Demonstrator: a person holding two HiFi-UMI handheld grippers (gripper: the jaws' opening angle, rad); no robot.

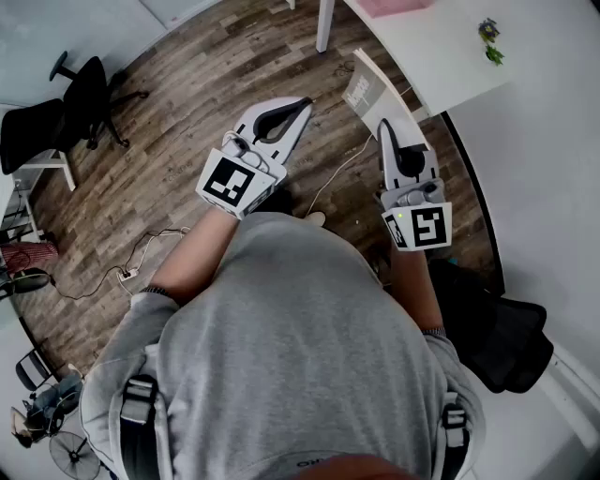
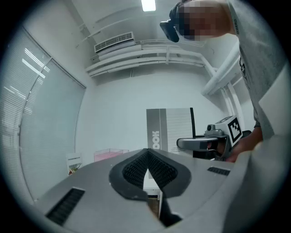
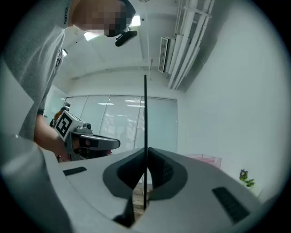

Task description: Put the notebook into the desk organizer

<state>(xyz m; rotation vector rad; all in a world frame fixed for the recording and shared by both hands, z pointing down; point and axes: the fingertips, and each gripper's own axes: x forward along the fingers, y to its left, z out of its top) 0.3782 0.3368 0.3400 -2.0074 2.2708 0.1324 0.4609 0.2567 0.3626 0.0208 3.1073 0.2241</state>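
Note:
The notebook (image 1: 366, 92), grey-covered, stands upright in the air in front of the white table (image 1: 441, 66), with my right gripper (image 1: 386, 125) shut on its near edge. The right gripper view shows the notebook (image 3: 145, 113) edge-on as a thin dark line rising from that gripper's (image 3: 146, 152) pressed pads. From the left gripper view its cover (image 2: 175, 129) faces me. My left gripper (image 1: 306, 101) hovers level to the left of it, shut with nothing in it (image 2: 147, 151). The pink see-through desk organizer (image 1: 394, 7) (image 2: 110, 154) (image 3: 207, 159) sits on the table beyond.
A small plant (image 1: 489, 42) stands on the table to the right. A black office chair (image 1: 80, 98) is far left on the wooden floor, with cables and a power strip (image 1: 127, 274) nearer. A black bag (image 1: 497, 328) lies at lower right.

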